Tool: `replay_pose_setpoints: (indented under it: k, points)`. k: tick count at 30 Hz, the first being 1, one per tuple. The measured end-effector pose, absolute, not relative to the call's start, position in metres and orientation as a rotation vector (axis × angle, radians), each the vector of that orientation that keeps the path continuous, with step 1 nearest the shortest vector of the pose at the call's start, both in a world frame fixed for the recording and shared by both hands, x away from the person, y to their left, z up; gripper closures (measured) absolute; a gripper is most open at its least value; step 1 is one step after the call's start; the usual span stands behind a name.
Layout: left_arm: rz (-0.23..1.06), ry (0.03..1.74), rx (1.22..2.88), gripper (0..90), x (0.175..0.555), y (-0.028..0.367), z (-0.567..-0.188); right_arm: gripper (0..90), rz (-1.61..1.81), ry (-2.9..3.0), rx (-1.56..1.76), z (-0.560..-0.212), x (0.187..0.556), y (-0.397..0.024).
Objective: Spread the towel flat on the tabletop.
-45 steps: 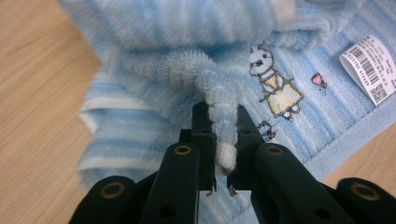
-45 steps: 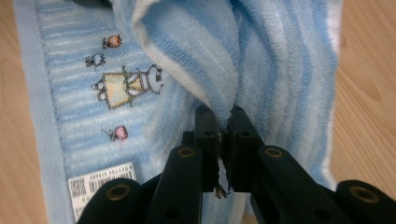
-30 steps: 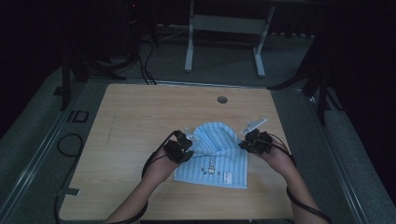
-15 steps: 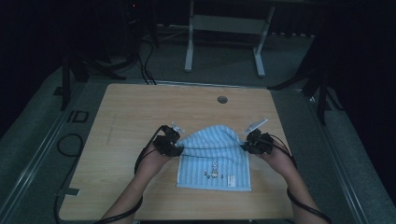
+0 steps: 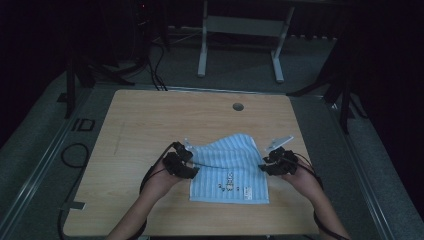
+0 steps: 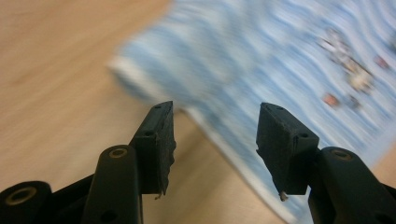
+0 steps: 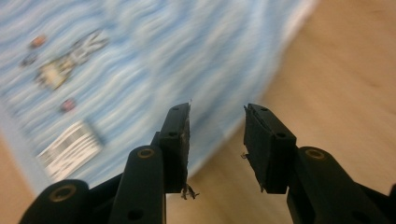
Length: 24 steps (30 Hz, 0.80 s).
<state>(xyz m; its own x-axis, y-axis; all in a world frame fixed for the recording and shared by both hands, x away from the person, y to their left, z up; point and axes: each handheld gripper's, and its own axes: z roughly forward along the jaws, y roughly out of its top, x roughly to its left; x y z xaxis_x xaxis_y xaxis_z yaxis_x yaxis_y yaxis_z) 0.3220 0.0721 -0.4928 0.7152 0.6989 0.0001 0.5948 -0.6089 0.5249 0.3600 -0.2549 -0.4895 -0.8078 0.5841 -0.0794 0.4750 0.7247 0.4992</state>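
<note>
Two grippers are flanking a blue striped cloth (image 5: 231, 172) that is lying folded on the near half of the wooden table (image 5: 150, 120). The left gripper (image 5: 184, 165) is sitting at the cloth's left edge and the right gripper (image 5: 270, 162) at its right edge. Both pairs of jaws have just been opening and are standing apart; in each gripper view the blurred cloth edge and bare tabletop are showing through the gap, with nothing being pinched.
</note>
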Motion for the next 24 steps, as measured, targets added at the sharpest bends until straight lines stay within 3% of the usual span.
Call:
replay_pose_setpoints:
  k: [8, 15, 24]
  points:
    - [0.203, 0.962, 2.477, 46.4, 0.323, 0.054, -0.521, 56.8, 0.634, 2.758, 0.824, -0.518, 0.352, -0.244]
    - [0.216, 0.990, 2.489, 46.5, 0.336, 0.052, -0.531, 57.6, 0.627, 2.754, 0.854, -0.527, 0.365, -0.240]
    - [0.276, 1.083, 2.464, 42.6, 0.377, 0.056, -0.532, 62.2, 0.627, 2.739, 0.967, -0.527, 0.412, -0.232]
